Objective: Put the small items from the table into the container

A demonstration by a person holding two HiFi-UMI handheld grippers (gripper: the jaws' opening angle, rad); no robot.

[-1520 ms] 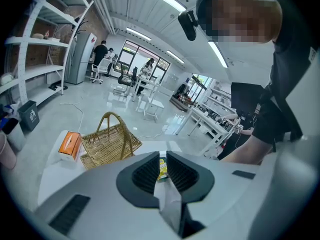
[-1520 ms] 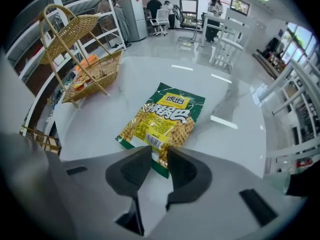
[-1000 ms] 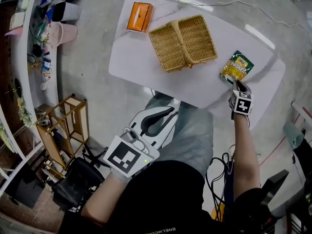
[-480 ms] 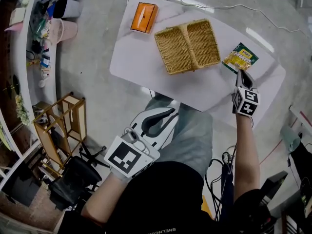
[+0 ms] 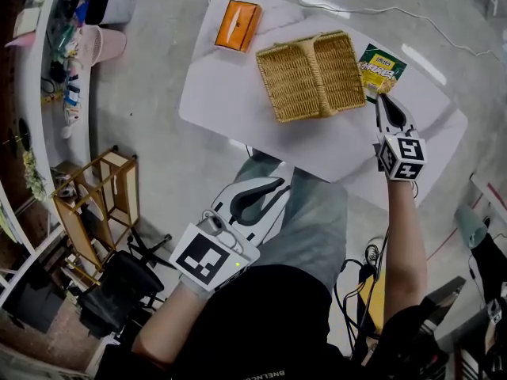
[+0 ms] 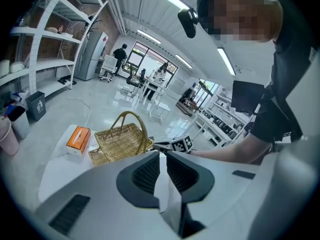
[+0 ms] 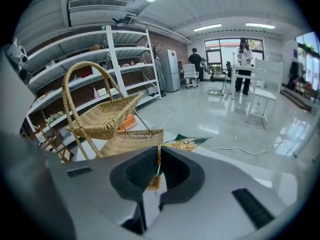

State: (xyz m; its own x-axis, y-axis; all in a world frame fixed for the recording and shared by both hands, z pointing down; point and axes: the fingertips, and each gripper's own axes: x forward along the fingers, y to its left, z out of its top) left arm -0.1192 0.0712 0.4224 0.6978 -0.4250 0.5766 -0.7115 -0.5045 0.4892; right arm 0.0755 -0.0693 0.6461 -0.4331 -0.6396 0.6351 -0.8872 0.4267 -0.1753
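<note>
Looking down past the person's lap, the left gripper (image 5: 273, 185) rests nearest, jaws pressed together on nothing. Farther out, the right gripper (image 5: 379, 98) pinches the near edge of a green and yellow snack packet (image 5: 382, 66), just beside the right rim of the wicker basket (image 5: 317, 74) on the white table (image 5: 230, 93). An orange box (image 5: 238, 24) lies at the table's far left corner.
</note>
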